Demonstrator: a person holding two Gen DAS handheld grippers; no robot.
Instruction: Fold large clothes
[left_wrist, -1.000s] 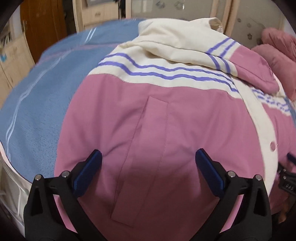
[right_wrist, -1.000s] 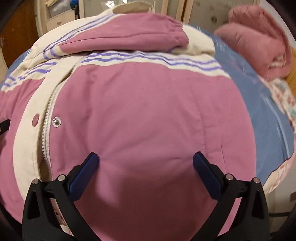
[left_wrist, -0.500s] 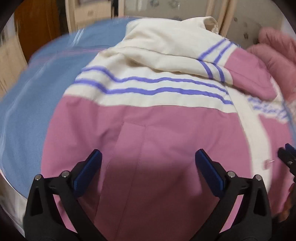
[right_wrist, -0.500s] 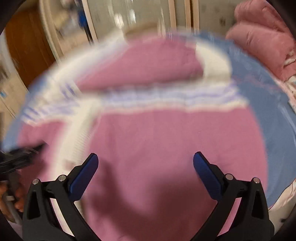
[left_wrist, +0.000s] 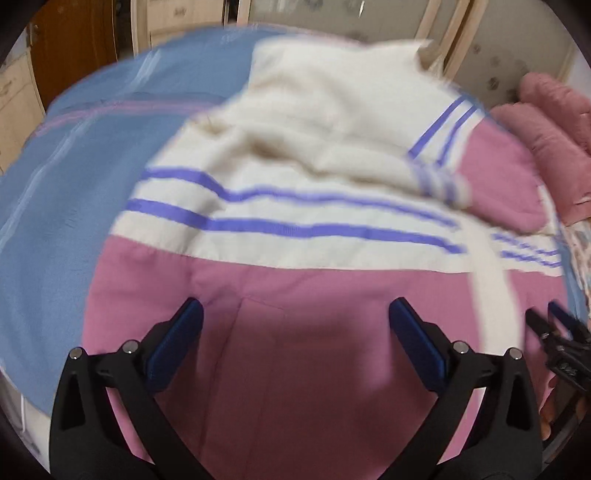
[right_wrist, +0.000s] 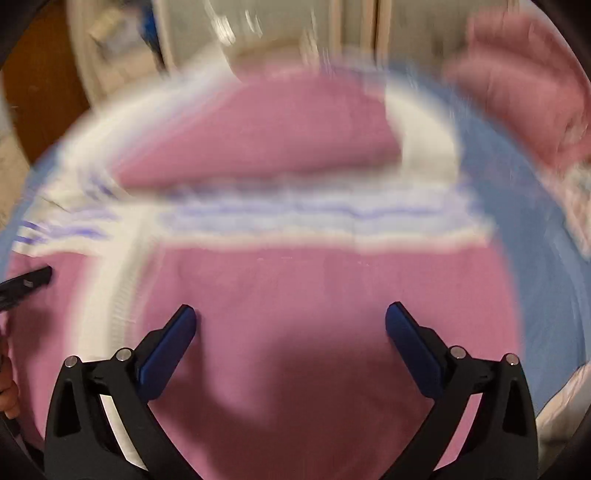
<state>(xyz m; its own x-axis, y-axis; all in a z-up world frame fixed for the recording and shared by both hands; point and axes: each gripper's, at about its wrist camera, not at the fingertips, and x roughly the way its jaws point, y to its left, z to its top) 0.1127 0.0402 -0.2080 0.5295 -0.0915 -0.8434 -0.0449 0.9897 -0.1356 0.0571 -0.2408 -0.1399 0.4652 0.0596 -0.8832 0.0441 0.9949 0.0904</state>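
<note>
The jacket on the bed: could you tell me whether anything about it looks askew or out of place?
Nothing looks damaged. The jacket lies front-up on the blue bedsheet, one pink sleeve folded across its chest. Both views are motion-blurred, so fine detail is unclear.

- The right gripper (right_wrist: 290, 314) hangs over the pink lower part of the jacket (right_wrist: 295, 288), its blue-padded fingers (right_wrist: 168, 349) spread wide with nothing between them.
- The jacket lies flat on the blue bed (right_wrist: 535, 266); a cream band with purple stripes crosses it, and a pink sleeve lies folded across the far part.
- The left gripper (right_wrist: 26, 282) shows at the left edge, over the jacket.
- A pink quilt (right_wrist: 524, 85) sits far right.
- The picture is badly blurred.
</note>
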